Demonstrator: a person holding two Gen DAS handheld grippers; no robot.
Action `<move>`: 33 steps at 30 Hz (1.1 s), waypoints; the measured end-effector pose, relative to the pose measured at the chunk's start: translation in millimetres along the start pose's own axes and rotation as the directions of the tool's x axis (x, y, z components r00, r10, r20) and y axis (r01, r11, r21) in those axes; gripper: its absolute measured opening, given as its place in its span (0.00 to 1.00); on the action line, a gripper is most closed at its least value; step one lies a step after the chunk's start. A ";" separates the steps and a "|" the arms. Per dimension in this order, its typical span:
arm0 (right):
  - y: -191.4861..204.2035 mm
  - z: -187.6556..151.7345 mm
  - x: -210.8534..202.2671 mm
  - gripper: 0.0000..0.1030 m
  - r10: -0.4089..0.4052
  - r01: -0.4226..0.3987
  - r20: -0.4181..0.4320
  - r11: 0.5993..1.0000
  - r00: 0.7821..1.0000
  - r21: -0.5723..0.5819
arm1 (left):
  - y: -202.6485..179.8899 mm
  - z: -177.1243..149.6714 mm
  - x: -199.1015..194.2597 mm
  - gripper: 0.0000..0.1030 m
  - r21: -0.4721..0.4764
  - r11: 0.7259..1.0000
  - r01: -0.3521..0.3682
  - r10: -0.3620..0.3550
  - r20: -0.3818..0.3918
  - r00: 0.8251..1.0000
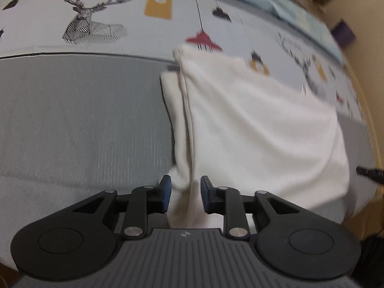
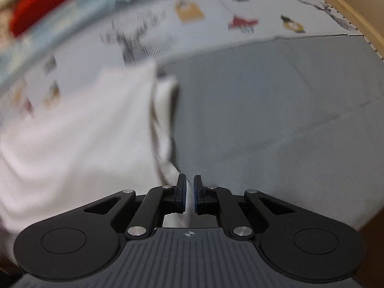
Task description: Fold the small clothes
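Observation:
A white garment [image 1: 252,129] lies partly folded on the grey bed sheet [image 1: 79,124], its folded edge running toward the camera. My left gripper [image 1: 185,193] has its jaws partly apart with the garment's near edge between the blue pads [image 1: 166,193]. In the right wrist view the same white garment [image 2: 76,139] fills the left side, blurred by motion. My right gripper [image 2: 190,193] is shut on a thin white fold of its near corner. The other gripper's black tip [image 1: 369,172] shows at the right edge of the left wrist view.
A printed sheet with deer heads and tags [image 1: 96,24] covers the far part of the bed. A wooden bed frame [image 2: 348,16] runs along the right. A red item [image 2: 52,2] lies at the far left.

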State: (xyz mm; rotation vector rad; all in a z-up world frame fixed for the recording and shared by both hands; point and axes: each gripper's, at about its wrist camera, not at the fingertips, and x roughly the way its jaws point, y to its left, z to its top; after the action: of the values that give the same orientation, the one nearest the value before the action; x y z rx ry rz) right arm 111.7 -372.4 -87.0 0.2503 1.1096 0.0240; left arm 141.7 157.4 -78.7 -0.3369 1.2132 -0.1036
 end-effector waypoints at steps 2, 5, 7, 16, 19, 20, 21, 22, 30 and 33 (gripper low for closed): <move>2.1 4.1 0.4 0.21 0.047 -0.047 0.022 0.999 0.999 0.017 | -2.1 8.4 7.2 0.35 -0.039 0.999 0.018 -0.017 0.010 1.000; 13.8 6.7 11.2 0.27 0.039 -0.039 0.009 0.999 0.999 -0.024 | -1.9 18.6 14.2 0.48 -0.089 0.995 0.042 -0.039 0.037 0.999; 22.0 7.6 20.9 0.28 0.033 -0.033 -0.010 0.998 0.999 -0.047 | 0.3 20.7 21.0 0.51 -0.123 0.991 0.060 -0.055 0.041 0.998; 34.1 14.8 53.7 0.09 -0.010 0.006 -0.066 0.998 0.998 -0.063 | 16.6 32.1 58.4 0.51 -0.197 0.978 0.070 -0.069 0.007 0.998; 32.7 15.6 55.5 0.08 -0.010 0.006 -0.079 0.999 0.997 -0.054 | 13.6 34.0 66.8 0.28 -0.179 0.980 0.085 -0.087 -0.004 0.996; 31.3 16.2 55.8 0.08 -0.008 0.005 -0.083 0.999 0.996 -0.043 | 10.4 34.4 68.1 0.19 -0.147 0.985 0.088 -0.090 -0.012 0.996; 30.0 16.8 55.7 0.08 -0.006 0.003 -0.087 0.999 0.996 -0.032 | 8.3 34.1 67.0 0.14 -0.122 0.989 0.079 -0.081 -0.010 0.997; 29.8 17.8 56.0 0.08 -0.004 0.002 -0.090 1.000 0.996 -0.024 | 7.9 34.5 64.5 0.11 -0.107 0.991 0.081 -0.082 -0.007 0.997; 37.5 24.2 39.6 0.19 -0.006 0.004 -0.073 1.000 0.997 -0.024 | 28.4 31.7 42.3 0.11 -0.154 0.982 0.107 -0.107 0.012 0.994; 46.9 28.9 7.8 0.19 -0.021 0.024 0.025 0.996 0.999 -0.092 | 42.2 33.2 41.5 0.29 -0.212 0.971 0.109 -0.109 0.014 0.994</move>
State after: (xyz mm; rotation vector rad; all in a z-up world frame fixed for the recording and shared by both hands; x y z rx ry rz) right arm 145.8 -331.1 -71.8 0.1552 1.0840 0.0518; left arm 182.9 193.3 -118.9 -0.5913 1.2055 -0.0682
